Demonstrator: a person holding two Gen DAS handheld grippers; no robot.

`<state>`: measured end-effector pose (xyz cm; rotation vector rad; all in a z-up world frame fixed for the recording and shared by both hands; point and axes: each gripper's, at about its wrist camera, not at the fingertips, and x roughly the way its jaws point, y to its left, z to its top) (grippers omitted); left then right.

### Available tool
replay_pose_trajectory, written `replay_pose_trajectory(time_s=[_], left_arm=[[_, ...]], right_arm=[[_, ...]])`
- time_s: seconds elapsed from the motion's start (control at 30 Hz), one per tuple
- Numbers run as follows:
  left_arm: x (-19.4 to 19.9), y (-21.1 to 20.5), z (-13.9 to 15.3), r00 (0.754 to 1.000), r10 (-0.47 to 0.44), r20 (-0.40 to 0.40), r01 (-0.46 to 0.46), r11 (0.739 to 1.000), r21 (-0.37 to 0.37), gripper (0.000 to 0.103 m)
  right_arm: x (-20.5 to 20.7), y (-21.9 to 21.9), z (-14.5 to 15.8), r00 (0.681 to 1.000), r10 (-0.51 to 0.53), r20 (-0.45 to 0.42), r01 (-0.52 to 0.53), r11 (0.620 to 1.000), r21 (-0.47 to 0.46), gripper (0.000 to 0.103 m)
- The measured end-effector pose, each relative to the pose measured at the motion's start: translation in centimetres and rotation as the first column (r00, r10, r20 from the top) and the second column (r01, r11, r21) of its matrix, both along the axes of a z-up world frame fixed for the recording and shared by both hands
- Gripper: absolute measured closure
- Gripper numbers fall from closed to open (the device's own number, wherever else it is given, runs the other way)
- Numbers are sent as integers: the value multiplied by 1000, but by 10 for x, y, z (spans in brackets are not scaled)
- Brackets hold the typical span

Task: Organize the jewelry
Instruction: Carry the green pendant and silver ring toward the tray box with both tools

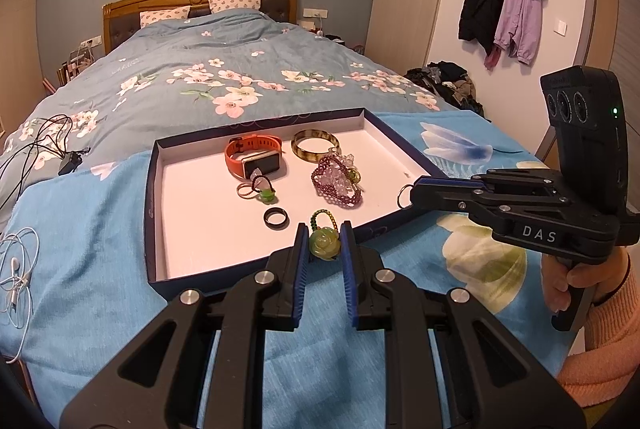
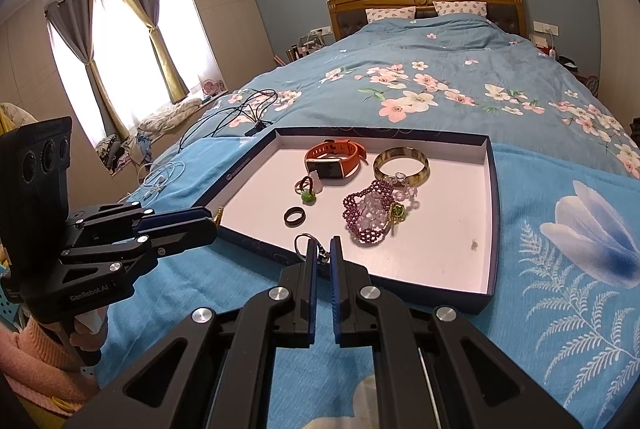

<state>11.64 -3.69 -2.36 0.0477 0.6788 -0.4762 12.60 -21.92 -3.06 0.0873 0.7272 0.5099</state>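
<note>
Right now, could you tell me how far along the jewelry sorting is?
Mostly done, it seems. Already in the box lid: the orange watch, bangle, purple beaded bracelet, black ring and a small green charm. In hand: the left gripper holds a green rose pendant; the right gripper pinches a key ring. Left: setting both down inside.

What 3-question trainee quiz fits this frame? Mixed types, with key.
1. True or false: the orange watch lies inside the tray.
2. The left gripper is shut on: A) black ring B) green rose pendant C) bangle
3. Fill in: the right gripper pinches a metal ____.

Key: 1 true. 2 B, the green rose pendant; black ring and bangle lie in the tray. 3 key ring.
</note>
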Motion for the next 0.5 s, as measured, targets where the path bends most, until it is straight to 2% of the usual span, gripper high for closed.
replay_pose_trajectory(time_s=[0.5], left_arm=[[8, 1, 3, 1000, 7, 7, -7, 1000, 0, 87]], right_arm=[[9, 1, 2, 1000, -6, 10, 6, 1000, -7, 98]])
